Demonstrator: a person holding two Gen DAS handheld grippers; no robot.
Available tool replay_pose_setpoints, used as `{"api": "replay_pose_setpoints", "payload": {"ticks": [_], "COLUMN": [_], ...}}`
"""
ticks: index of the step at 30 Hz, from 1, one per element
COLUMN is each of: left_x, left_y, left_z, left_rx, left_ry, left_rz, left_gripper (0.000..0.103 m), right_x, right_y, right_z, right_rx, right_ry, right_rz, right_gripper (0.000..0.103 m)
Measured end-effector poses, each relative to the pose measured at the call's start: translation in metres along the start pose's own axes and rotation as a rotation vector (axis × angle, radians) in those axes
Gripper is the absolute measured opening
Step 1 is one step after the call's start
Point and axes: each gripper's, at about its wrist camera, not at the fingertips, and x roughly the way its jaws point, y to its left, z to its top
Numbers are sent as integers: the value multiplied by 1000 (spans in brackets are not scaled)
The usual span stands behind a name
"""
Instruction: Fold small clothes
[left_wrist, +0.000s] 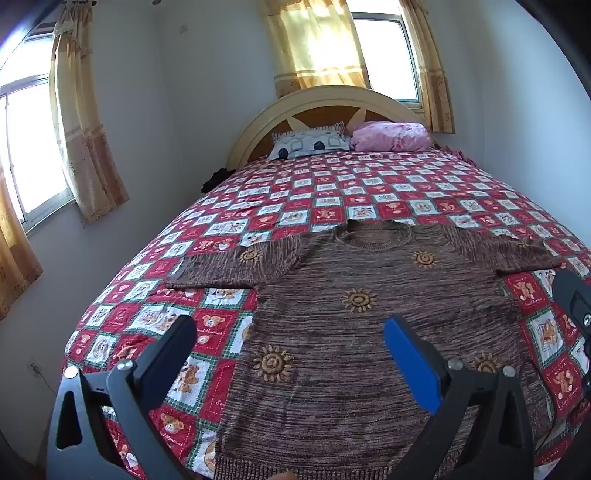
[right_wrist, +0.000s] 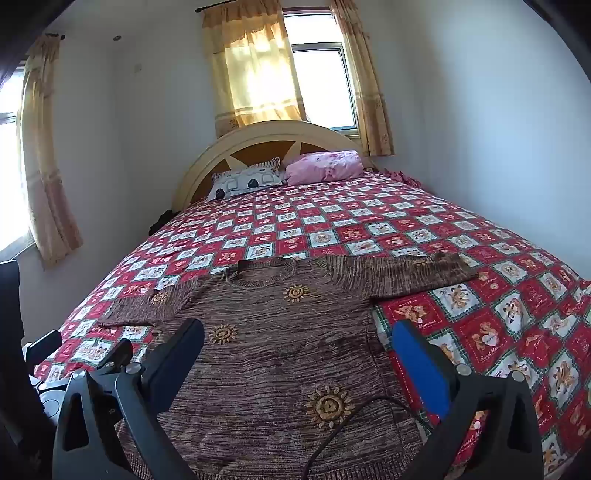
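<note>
A brown knitted sweater (left_wrist: 343, 314) with yellow sun motifs lies flat on the bed, front up, collar toward the headboard and both sleeves spread sideways. My left gripper (left_wrist: 290, 334) hovers open above its lower left part, nothing between the fingers. In the right wrist view the same sweater (right_wrist: 280, 350) fills the near bed, and my right gripper (right_wrist: 297, 341) stands open over its lower right part, empty too. The right gripper's black body (left_wrist: 576, 306) shows at the right edge of the left wrist view; the left gripper's body (right_wrist: 44, 347) shows at the left edge of the right one.
The bed wears a red and white checked quilt (left_wrist: 325, 192) with bear pictures. A grey pillow (left_wrist: 310, 142) and a pink pillow (left_wrist: 391, 136) rest against the curved headboard (left_wrist: 325, 98). Walls close in on both sides. A black cable (right_wrist: 347, 421) crosses the sweater's hem.
</note>
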Motion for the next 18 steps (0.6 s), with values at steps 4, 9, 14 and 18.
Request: {"api": "replay_pose_setpoints", "payload": {"ticks": [4, 9, 14, 18], "left_x": [1, -2, 3, 2], "left_y": [-1, -1, 4, 3], "left_z": [0, 1, -3, -5], "left_rx": [-12, -16, -44, -35], "left_ry": [6, 4, 14, 12], "left_rz": [-8, -14, -32, -20], "left_gripper": [103, 103, 103, 103], "right_x": [-1, 1, 1, 2], "right_y": [0, 2, 2, 1], "right_z": [0, 0, 0, -2], "right_rx": [-8, -9, -14, -18], "right_ry": [-6, -1, 10, 11], "right_rz": [-4, -7, -11, -11], "right_gripper": [102, 102, 102, 102]}}
